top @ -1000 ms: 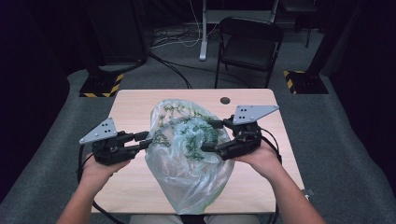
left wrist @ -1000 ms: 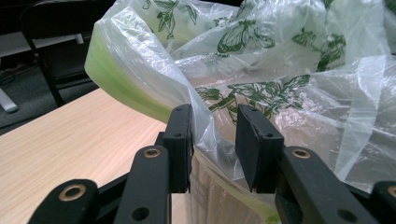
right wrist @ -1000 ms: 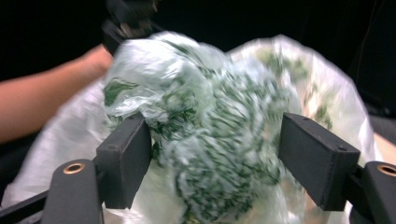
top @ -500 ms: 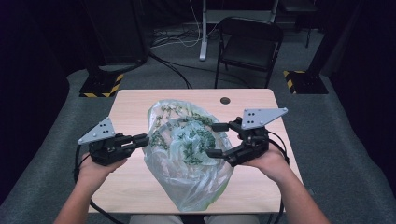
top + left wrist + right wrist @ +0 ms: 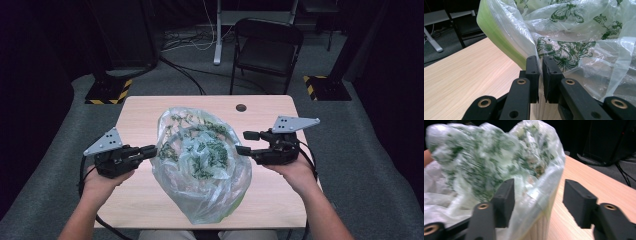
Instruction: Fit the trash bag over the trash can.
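A clear plastic bag [image 5: 200, 165] printed with green leaves lies crumpled in the middle of the wooden table [image 5: 145, 115], its mouth toward the far side. My left gripper [image 5: 152, 150] is at the bag's left rim. In the left gripper view its jaws [image 5: 540, 62] have just closed and pinch the thin film of the bag [image 5: 574, 37]. My right gripper [image 5: 244, 142] is at the right rim. Its jaws [image 5: 539, 187] have been closing but still stand apart. One is inside the bag [image 5: 486, 157] and the other outside, with the rim loose between them.
A small round hole [image 5: 241, 107] sits near the table's far edge. A black folding chair [image 5: 267, 47] stands behind the table. Yellow-and-black striped stand bases [image 5: 107, 92] [image 5: 325, 87] rest on the grey floor, with cables between them.
The left jaws have shut on the bag's left rim. The right gripper has shifted a little to the right and its jaws have narrowed around the right rim. The bag's mouth has spread wider.
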{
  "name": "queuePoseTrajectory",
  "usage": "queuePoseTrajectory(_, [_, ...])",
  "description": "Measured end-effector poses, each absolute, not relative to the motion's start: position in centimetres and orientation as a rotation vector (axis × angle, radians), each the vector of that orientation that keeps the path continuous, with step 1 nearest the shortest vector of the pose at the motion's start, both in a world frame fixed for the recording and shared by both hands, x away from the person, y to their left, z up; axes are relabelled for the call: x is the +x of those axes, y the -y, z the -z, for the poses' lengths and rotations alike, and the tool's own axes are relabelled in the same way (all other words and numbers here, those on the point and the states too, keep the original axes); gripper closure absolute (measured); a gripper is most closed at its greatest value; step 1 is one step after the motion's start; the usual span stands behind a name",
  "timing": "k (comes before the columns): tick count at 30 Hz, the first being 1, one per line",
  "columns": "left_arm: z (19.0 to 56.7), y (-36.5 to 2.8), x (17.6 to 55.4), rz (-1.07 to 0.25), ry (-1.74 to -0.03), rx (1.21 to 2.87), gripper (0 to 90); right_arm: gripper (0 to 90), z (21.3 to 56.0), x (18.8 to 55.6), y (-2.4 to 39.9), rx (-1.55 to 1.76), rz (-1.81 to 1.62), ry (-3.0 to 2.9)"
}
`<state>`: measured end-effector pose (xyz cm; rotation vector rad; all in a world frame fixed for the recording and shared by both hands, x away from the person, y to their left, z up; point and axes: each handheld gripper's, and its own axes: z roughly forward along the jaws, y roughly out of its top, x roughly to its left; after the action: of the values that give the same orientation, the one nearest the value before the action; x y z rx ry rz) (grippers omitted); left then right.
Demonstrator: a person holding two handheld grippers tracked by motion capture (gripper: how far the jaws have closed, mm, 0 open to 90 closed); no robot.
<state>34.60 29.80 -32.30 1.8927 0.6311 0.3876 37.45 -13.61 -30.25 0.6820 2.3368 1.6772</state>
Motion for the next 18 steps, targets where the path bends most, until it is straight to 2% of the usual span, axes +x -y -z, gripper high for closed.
queuePoseTrajectory(6, [32.54, -29.57, 34.64, -0.382, -0.611, 1.894, 83.1, 74.9, 31.27, 37.88, 14.23, 0.714, -1.726, -2.334])
queuePoseTrajectory(10, [32.67, -29.44, 34.74, -0.381, -0.612, 1.897, 83.2, 89.3, 31.33, 37.68, 14.24, 0.687, -1.733, -2.321])
queuePoseTrajectory(18, [32.70, -29.35, 34.71, -0.381, -0.608, 1.904, 83.3, 90.0, 30.99, 37.50, 14.65, 0.697, -1.656, -2.272])
